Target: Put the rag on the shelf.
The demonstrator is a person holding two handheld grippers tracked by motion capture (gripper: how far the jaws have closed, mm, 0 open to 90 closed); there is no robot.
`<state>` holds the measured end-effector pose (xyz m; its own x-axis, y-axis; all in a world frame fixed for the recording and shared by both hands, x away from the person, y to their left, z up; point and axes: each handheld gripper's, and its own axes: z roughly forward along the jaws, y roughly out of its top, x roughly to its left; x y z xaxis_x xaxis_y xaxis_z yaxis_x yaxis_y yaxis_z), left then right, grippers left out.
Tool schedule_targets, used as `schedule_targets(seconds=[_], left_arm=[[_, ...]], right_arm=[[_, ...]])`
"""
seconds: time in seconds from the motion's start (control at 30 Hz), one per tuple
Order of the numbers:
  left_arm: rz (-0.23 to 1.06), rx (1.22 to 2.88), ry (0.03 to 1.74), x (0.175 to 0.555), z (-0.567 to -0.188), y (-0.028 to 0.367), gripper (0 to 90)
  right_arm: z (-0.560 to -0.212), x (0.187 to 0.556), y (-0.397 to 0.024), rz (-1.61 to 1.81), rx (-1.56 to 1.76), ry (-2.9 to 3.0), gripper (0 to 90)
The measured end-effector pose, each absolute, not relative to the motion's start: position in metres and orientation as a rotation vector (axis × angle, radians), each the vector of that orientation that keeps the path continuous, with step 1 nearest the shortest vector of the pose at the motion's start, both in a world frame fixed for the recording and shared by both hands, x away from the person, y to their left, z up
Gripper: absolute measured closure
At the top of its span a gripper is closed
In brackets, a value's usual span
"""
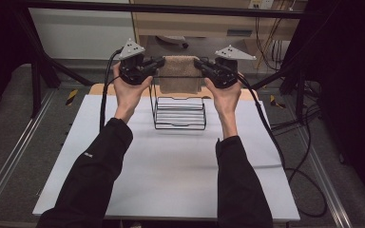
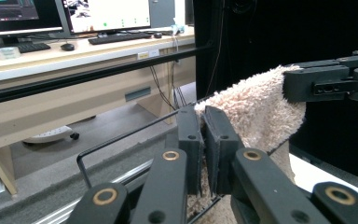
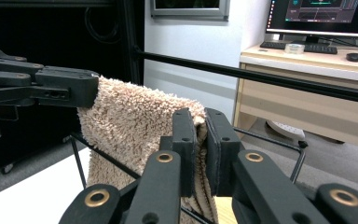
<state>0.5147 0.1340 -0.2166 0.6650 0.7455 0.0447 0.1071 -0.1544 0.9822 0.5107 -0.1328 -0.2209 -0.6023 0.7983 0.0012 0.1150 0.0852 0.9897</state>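
Towel (image 1: 179,73): beige, fluffy, stretched between the two grippers above the far end of a black wire rack (image 1: 179,114), its lower part hanging down behind the rack's top bar.

Left gripper (image 2: 204,140): jaws clenched on the towel's top corner, fabric pinched between the pads. In the left gripper view the towel (image 2: 256,112) runs away from the jaws toward the right gripper (image 2: 307,84) opposite, which grips the other corner.

Right gripper (image 3: 200,140): jaws clenched on its corner of the towel (image 3: 130,121), fabric visible between them. Ahead of its jaws the cloth extends to the left gripper (image 3: 81,88).

Beneath both grippers the rack stands on the white bench (image 1: 171,175). Each gripper is held from below by a hand, black sleeves (image 1: 95,175) behind. Beyond the grippers: a black frame bar (image 3: 261,77) and a desk with monitors (image 2: 102,14).
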Motion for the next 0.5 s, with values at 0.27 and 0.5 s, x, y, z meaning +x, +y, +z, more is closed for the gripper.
schedule_targets(seconds=[0.27,0.5], left_arm=[[0.639,1.668,0.704,0.5124,-0.2230,0.1353,85.4],[0.618,1.672,0.695,0.5082,-0.2262,0.1383,85.3]], right_arm=[[-0.2224,0.5085,-0.1316,1.532,0.866,1.818,83.2],[-0.2229,0.5023,-0.1315,1.513,0.840,1.837,82.4]])
